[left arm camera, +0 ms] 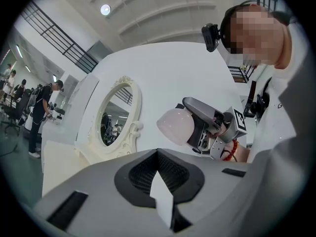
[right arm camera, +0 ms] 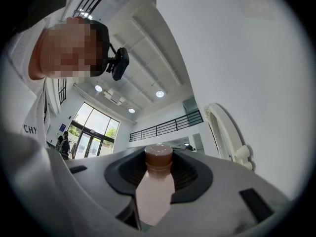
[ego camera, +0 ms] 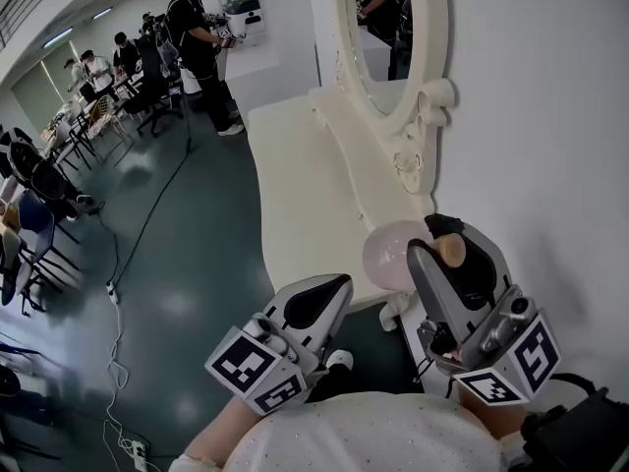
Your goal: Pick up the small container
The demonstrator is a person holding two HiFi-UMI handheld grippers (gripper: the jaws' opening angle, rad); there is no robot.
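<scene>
Holding the small container [ego camera: 391, 254] in my right gripper [right arm camera: 158, 174], I am clamping the jaws on its pale pink body, with the brown cap [right arm camera: 158, 157] sticking out beyond the pads. I am carrying it in the air over the near right corner of the white dressing table [ego camera: 295, 195], close to the wall and below the oval mirror [ego camera: 388, 28]; nothing of it is touching the tabletop. My left gripper [left arm camera: 160, 181] is hanging off the near edge of the table, its jaws drawn together with nothing between them.

I am judging the pick-up as good as done: the container is gripped and lifted clear. What comes next is calling for a steady squeeze and a level wrist, since the smooth, rounded body is sitting sideways in the pads and could be slipping if I am tilting or loosening.
</scene>
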